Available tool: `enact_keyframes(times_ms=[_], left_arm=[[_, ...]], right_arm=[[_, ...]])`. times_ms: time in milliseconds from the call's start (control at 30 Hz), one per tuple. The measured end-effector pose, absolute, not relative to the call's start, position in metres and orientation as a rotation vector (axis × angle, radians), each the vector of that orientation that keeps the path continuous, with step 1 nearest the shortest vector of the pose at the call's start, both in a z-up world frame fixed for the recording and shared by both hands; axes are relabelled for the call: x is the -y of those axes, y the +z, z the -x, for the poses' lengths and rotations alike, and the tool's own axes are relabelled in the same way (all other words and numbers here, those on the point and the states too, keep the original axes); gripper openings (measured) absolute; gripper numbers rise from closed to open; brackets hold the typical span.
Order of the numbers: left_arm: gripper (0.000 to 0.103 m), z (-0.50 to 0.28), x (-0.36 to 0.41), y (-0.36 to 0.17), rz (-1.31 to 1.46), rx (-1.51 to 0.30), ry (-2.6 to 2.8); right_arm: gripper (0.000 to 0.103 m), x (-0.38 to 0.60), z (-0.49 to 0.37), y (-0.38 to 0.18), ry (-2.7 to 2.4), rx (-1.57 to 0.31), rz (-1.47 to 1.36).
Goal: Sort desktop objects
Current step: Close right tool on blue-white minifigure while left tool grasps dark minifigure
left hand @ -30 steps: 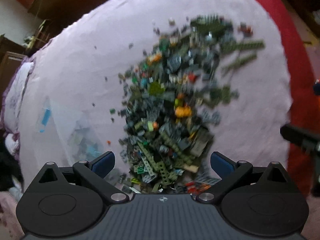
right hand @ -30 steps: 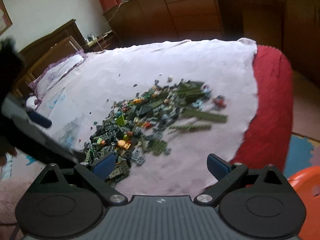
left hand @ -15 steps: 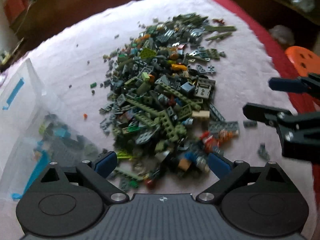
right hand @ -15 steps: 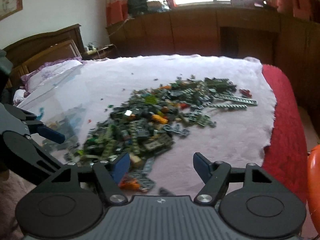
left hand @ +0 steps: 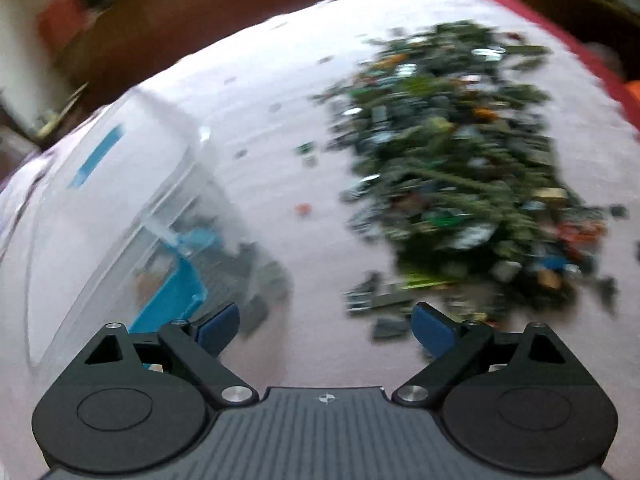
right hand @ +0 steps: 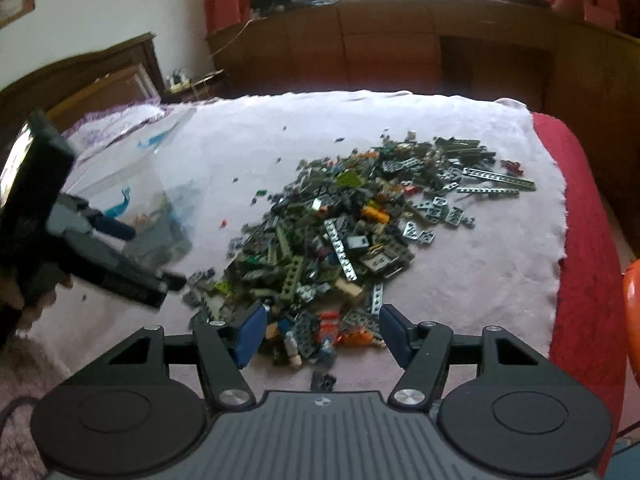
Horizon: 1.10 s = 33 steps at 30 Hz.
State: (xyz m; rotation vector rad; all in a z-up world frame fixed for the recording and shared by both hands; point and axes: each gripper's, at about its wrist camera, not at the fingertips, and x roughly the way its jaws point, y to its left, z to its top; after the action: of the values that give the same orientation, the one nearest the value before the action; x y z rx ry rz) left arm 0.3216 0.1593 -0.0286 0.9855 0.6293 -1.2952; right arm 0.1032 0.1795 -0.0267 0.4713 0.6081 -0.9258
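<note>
A big pile of small building bricks, mostly green and grey, lies on a white sheet. My right gripper is open, low over the pile's near edge, with loose pieces lying between its blue pads and nothing gripped. In the blurred left wrist view the pile is at the right and a clear plastic box holding blue and grey pieces is at the left. My left gripper is open and empty over bare sheet between them. The right wrist view shows the left gripper beside the box.
The sheet covers a bed with a red blanket along its right edge. An orange stool stands past that edge. A wooden headboard and a pillow are at the far left, and wooden cabinets stand behind.
My left gripper has swung left, off the pile and towards the clear box. My right gripper has come lower and closer to the pile's near edge. Both stay open.
</note>
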Motion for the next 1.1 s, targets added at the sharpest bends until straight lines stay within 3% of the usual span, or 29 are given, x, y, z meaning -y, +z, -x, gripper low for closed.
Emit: enact_keyframes(times_ms=[133,300,367,467,800,867,933,1100], left_arm=[[0.094,-0.320,-0.179,-0.010,-0.788,-0.734,-1.404],[0.087,-0.309,-0.202,0.001,-0.748,-0.736,-1.435],[0.087,-0.306,-0.206,0.001,-0.755,-0.748,-1.441],[0.087,-0.302,-0.209,-0.005,-0.787,-0.759,-1.445],[0.085,-0.280,-0.187,-0.014,-0.882,-0.741,-1.524],[0.077,-0.266,-0.174,-0.021,-0.921,-0.726,-1.581],[0.062,-0.253,-0.162,-0.030,-0.976,-0.722,-1.624],[0.049,-0.255,-0.140,-0.050,-0.961,-0.805,-1.628]], right_arm=[[0.062,-0.189,-0.116,-0.025,-0.916,-0.642,-0.460],[0.042,-0.183,-0.131,-0.043,-0.828,-0.700,-0.434],[0.027,-0.178,-0.137,-0.052,-0.806,-0.713,-0.438],[0.019,-0.168,-0.143,-0.063,-0.791,-0.714,-0.464],[0.009,-0.161,-0.134,-0.061,-0.857,-0.742,-0.440],[0.009,-0.160,-0.129,-0.060,-0.880,-0.748,-0.441],[0.009,-0.159,-0.114,-0.062,-0.923,-0.754,-0.474],[0.009,-0.161,-0.085,-0.067,-0.977,-0.731,-0.561]])
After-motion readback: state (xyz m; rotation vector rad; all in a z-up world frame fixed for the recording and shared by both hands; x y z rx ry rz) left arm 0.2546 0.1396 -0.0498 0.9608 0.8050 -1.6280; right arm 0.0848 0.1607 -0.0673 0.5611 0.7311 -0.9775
